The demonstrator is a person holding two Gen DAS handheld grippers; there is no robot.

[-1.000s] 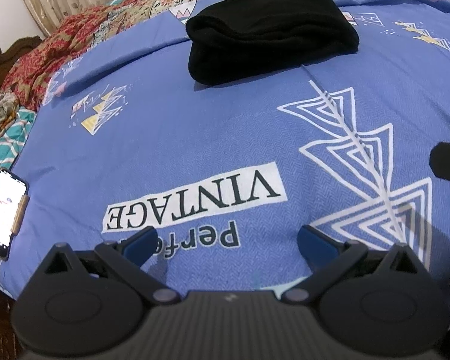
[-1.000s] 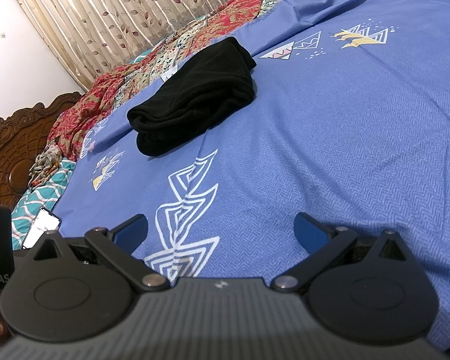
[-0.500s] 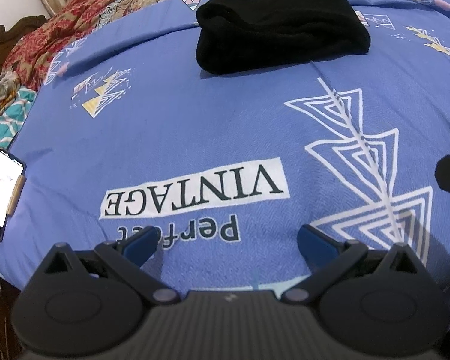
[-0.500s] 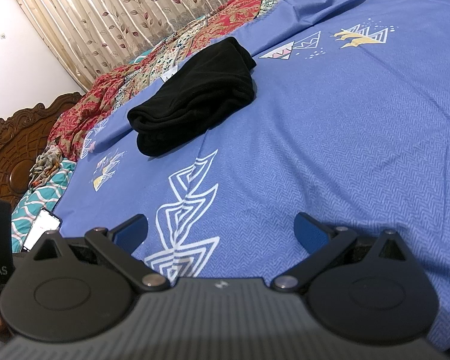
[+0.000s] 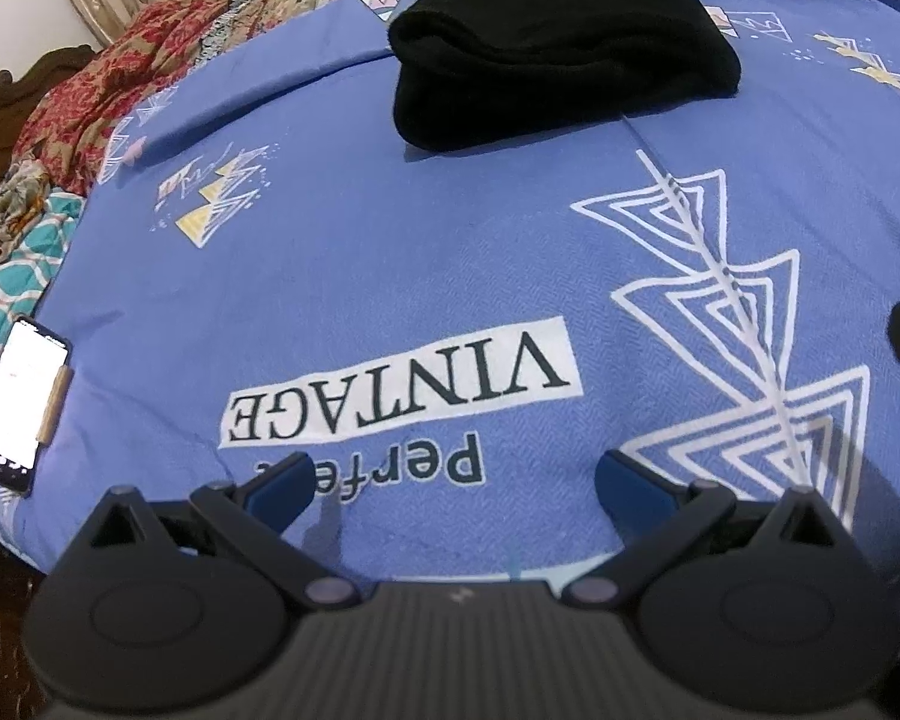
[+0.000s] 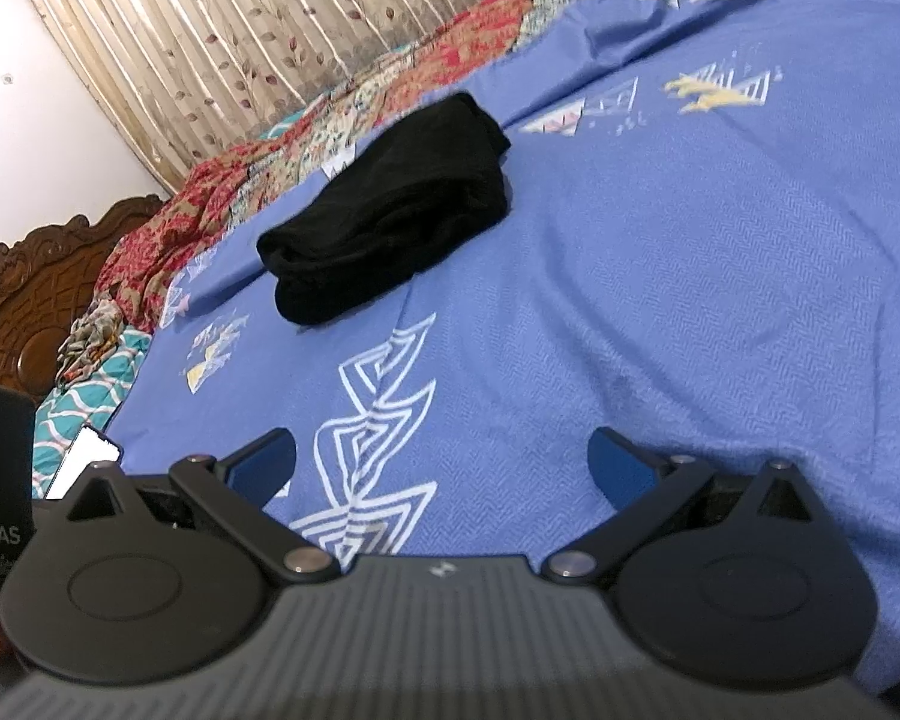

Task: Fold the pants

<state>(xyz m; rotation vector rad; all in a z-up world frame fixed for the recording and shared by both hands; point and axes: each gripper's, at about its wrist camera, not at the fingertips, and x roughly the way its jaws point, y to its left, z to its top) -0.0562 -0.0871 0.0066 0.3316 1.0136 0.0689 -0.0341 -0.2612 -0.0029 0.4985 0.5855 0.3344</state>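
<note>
The black pants (image 5: 561,42) lie folded into a thick bundle on the blue bedspread (image 5: 420,252), far ahead of both grippers. They also show in the right wrist view (image 6: 390,222), up and left of centre. My left gripper (image 5: 453,480) is open and empty, low over the "Perfect VINTAGE" print near the bed's front edge. My right gripper (image 6: 441,459) is open and empty, low over the white zigzag print. Neither gripper touches the pants.
A phone (image 5: 21,396) with a lit screen lies at the bed's left edge, also in the right wrist view (image 6: 84,468). Patterned red and teal bedding (image 5: 90,96) is heaped at the far left. A carved wooden headboard (image 6: 36,288) and curtains (image 6: 270,30) stand behind.
The left wrist view has shifted slightly, with the pants drifting a little right and up in frame. The right gripper has barely moved. Both grippers stay open.
</note>
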